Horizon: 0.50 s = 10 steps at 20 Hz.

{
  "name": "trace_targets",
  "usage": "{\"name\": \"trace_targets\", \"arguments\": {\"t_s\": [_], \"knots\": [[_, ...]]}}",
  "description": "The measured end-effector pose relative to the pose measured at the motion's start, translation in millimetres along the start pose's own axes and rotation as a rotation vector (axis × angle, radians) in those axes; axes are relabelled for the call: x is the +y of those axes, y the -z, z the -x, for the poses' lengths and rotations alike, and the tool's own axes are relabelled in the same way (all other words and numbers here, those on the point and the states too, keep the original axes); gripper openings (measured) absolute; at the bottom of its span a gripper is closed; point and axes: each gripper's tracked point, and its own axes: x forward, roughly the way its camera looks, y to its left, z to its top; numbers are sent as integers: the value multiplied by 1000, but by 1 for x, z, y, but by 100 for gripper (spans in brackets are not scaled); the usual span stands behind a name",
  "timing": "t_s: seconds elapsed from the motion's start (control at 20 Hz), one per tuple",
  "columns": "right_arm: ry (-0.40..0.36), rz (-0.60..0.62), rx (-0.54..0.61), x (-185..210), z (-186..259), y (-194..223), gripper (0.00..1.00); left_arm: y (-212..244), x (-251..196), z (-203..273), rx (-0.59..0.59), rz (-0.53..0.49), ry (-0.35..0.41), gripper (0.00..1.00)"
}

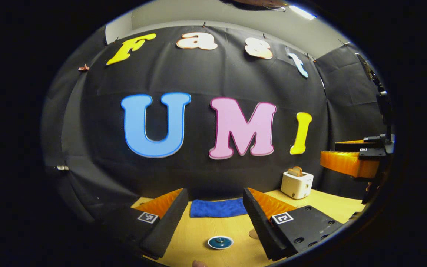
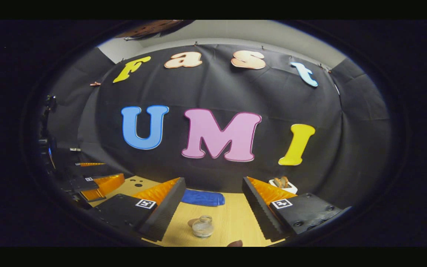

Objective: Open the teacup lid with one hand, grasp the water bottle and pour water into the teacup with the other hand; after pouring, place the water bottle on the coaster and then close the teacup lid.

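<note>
Left gripper (image 1: pixel 215 215): fingers spread wide, nothing between them. Teacup lid (image 1: pixel 220 242) lies just ahead and below, centred in the gap, on the table (image 1: pixel 213 230); cup contents hidden under it. Right gripper (image 2: pixel 213 209): likewise spread and empty, water bottle (image 2: pixel 202 226) upright ahead between its fingers, apparently clear glass, fill level uncertain. Each tool is nearer its own target. Blue cloth (image 1: pixel 218 207) beyond.

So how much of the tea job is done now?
Nothing looks done yet. The teacup lid sits on the cup on the table, between the fingers of the open left tool, which holds nothing. The water bottle stands on the table ahead of the open right tool, not gripped. Lifting the lid, pouring, putting the bottle on the coaster and closing the lid are all left.
</note>
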Motion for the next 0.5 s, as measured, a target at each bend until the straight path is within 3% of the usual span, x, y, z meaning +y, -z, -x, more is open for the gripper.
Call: {"name": "trace_targets", "arguments": {"t_s": [0.5], "knots": [[3,11,25,1,-11,86,97,166,-6,-56,123,34,6,94]]}}
